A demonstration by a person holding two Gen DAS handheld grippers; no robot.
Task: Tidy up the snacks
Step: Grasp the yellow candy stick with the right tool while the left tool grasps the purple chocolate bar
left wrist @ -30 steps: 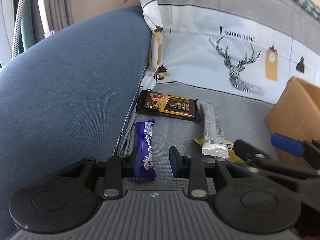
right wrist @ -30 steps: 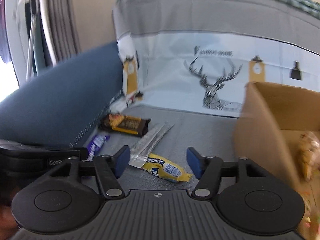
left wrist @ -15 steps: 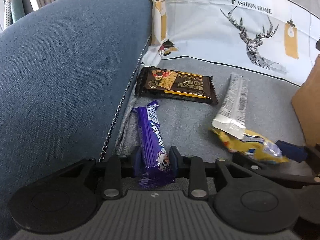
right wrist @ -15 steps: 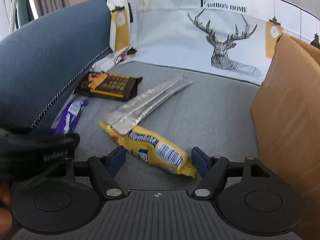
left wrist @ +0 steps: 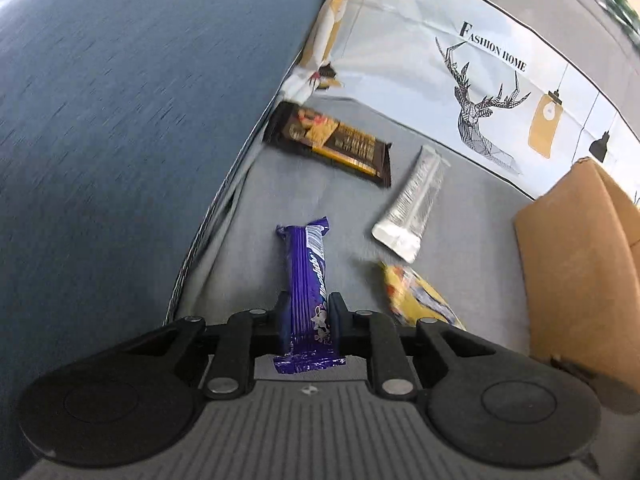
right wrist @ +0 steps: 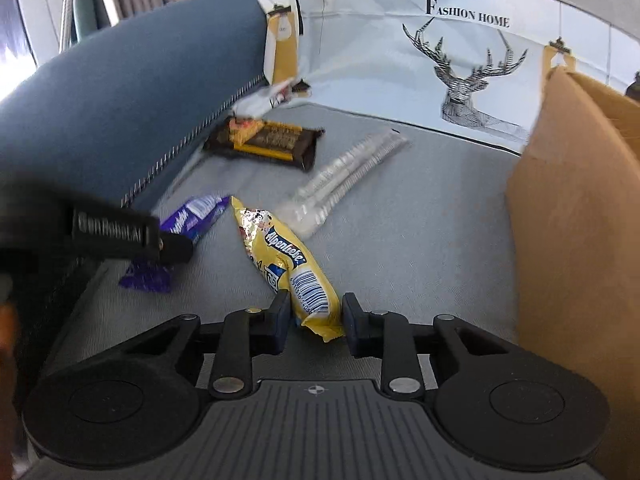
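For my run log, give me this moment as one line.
left gripper: shut on purple bar | right gripper: closing around yellow pack, gap visible | cardboard box: right side

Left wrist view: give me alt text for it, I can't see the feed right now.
The left tongs are shut on a purple foil snack bar over a grey sofa seat. Ahead lie a dark brown biscuit pack, a silver sachet and a yellow candy bag, with a brown cardboard box at right.

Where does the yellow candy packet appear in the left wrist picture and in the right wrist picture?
Left wrist: the yellow candy packet lies at lower right, beside the cardboard box.
Right wrist: it lies in the lower centre, its near end between the right gripper jaws.
Shared landmark: the brown snack bar by the blue cushion.
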